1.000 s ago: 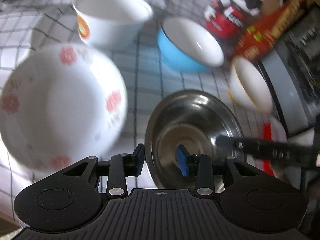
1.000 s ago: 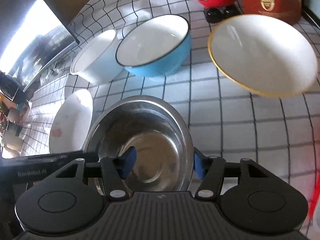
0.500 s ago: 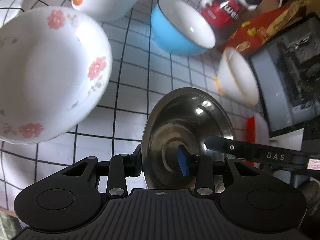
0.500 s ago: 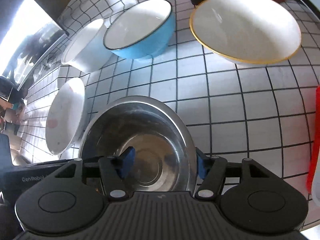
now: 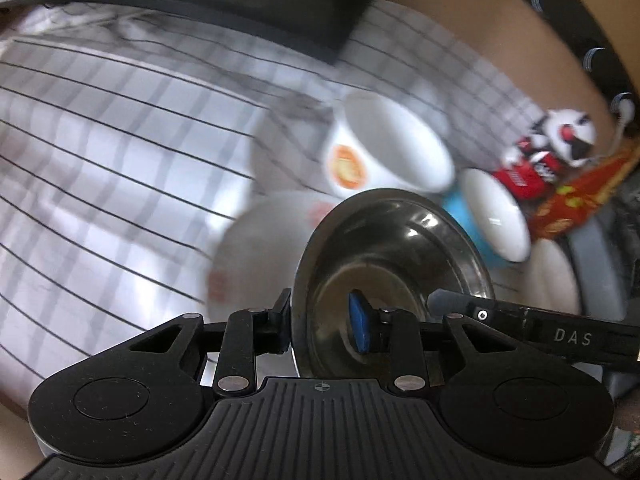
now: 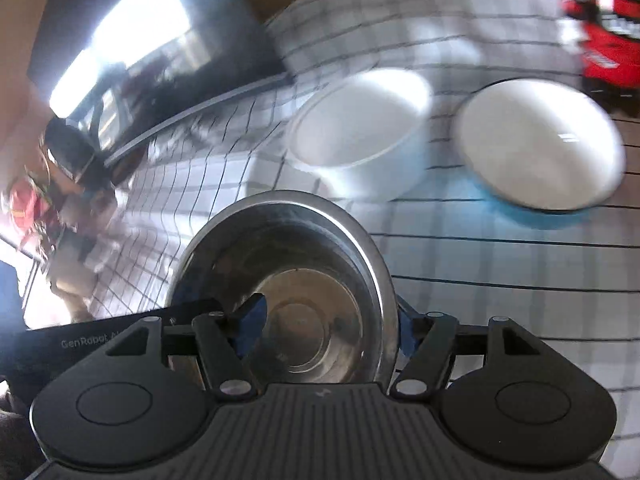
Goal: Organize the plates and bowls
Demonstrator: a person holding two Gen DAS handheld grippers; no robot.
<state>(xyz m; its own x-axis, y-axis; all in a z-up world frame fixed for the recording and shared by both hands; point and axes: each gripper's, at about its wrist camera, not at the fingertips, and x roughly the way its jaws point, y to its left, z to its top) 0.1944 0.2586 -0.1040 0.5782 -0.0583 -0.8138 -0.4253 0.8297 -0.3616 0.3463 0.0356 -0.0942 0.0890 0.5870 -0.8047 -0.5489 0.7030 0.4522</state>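
On the far left I see the desk (image 5: 100,152) with its white cloth and dark grid lines, all blurry. Next comes a white bowl with pink flowers (image 5: 256,256), lying on the cloth. Behind it stands a white bowl with an orange mark (image 5: 384,148). My left gripper (image 5: 320,320) has its fingers (image 5: 360,322) pinching the left rim of the steel bowl (image 5: 392,256), one finger outside the wall and one blue pad inside. My right gripper (image 6: 330,326) pinches the other side of the same steel bowl (image 6: 288,280), so the bowl hangs between my two tools, above the cloth. To the right of it sits a blue bowl (image 5: 492,216) that is white inside, and a white bowl (image 5: 556,276) is just past that. At the far right stands a red and white toy (image 5: 548,152), next to a red packet (image 5: 580,200).
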